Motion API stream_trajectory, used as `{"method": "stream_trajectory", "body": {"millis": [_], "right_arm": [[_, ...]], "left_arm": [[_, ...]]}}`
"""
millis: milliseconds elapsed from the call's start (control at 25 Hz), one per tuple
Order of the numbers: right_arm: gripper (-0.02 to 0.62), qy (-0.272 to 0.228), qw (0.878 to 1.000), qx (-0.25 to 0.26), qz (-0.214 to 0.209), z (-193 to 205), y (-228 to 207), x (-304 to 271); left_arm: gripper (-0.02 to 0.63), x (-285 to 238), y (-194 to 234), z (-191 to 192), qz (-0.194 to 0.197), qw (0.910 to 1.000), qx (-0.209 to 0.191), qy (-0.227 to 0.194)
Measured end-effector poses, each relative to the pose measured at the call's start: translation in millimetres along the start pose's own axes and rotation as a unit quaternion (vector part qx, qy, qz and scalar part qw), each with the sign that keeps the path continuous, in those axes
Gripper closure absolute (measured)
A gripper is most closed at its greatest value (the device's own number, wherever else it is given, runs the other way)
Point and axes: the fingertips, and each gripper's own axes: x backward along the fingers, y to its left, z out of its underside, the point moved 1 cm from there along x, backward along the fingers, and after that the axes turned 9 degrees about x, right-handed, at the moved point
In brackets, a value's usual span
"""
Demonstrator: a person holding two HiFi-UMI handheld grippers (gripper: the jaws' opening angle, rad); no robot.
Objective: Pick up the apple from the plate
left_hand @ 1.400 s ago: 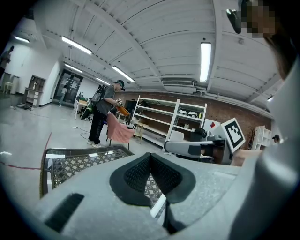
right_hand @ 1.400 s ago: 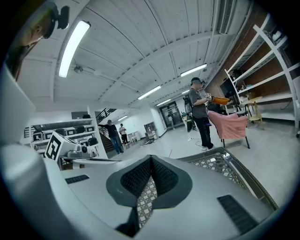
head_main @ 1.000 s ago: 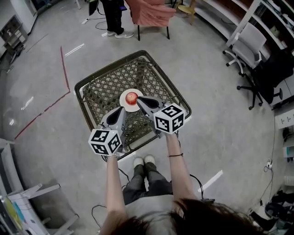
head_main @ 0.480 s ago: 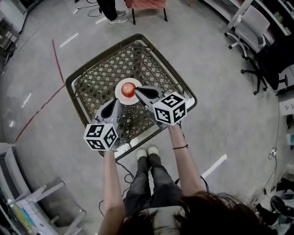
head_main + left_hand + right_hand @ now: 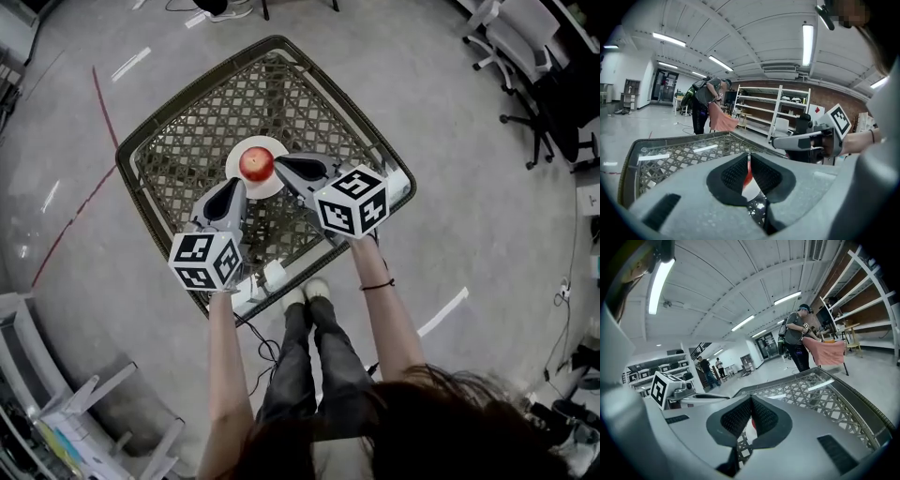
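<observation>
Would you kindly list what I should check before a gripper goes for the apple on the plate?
1. The apple sits on the plate, uncovered: ok.
2. Jaws of the right gripper apart for the grasp: not ok, they are together.
3. Jaws of the left gripper apart: not ok, together.
4. Both grippers empty: ok.
5. Gap between the right gripper's tip and the apple: cannot tell; they look close in the head view.

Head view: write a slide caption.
Left gripper and right gripper, shut, point at the apple on a plate on a lattice table.
</observation>
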Motion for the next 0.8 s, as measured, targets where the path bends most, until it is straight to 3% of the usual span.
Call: {"method": "stream_trajectory", "body": {"millis": [240, 400, 800], "right_arm": [[0.586, 0.011, 1.0, -0.002, 0.002, 16.8, -10.7, -11.2], [0.586, 0.015, 1.0, -0.004, 0.004, 25.4, -15.6, -13.0], [0.586, 0.021, 1.0, -0.006, 0.015, 44.9, -35.1, -19.1]], "left_arm": [[0.587, -16.5, 9.5, 14.6, -0.001, 0.9999, -0.002, 0.013], [0.498, -23.9, 14.9, 21.4, 0.005, 0.9998, 0.015, 0.015], [0.417, -42.3, 31.6, 31.2, 0.001, 0.9998, -0.008, 0.021]]}}
